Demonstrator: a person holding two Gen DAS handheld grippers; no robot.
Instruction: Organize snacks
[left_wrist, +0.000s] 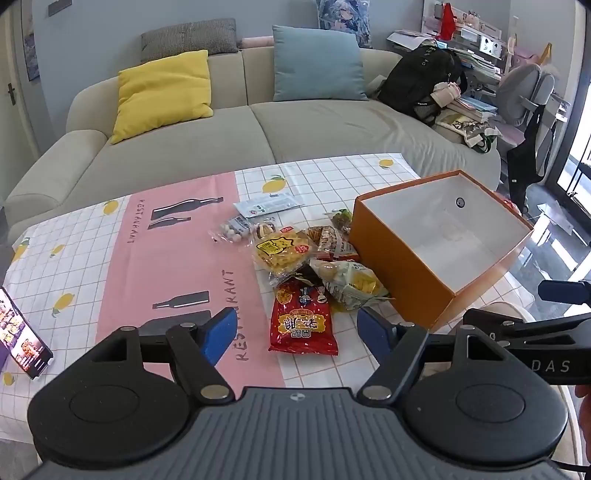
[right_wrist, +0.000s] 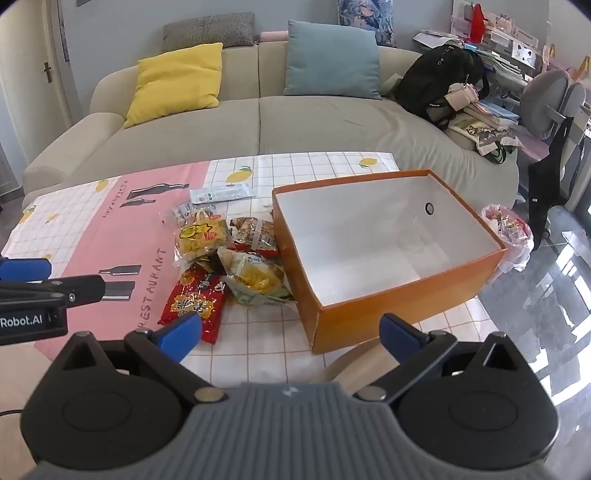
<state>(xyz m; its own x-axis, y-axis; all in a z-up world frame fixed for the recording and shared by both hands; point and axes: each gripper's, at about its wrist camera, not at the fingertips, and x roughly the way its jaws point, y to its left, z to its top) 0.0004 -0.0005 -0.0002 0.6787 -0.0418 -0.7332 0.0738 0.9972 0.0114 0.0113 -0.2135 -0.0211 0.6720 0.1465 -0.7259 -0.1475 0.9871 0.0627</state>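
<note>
Several crinkly snack packets sit heaped at centre frame on the tablecloth (left_wrist: 177, 258), just left of the orange box (left_wrist: 402, 273), which holds nothing yet. The red packet (left_wrist: 303, 325) lies nearest, low in the left wrist view. It looks light, soft and slippery, its contents probably brittle, so a gentle pinch on a sealed edge seems wisest. Left gripper (left_wrist: 297, 334) and right gripper (right_wrist: 290, 332) hover, jaws spread wide, holding nothing.
</note>
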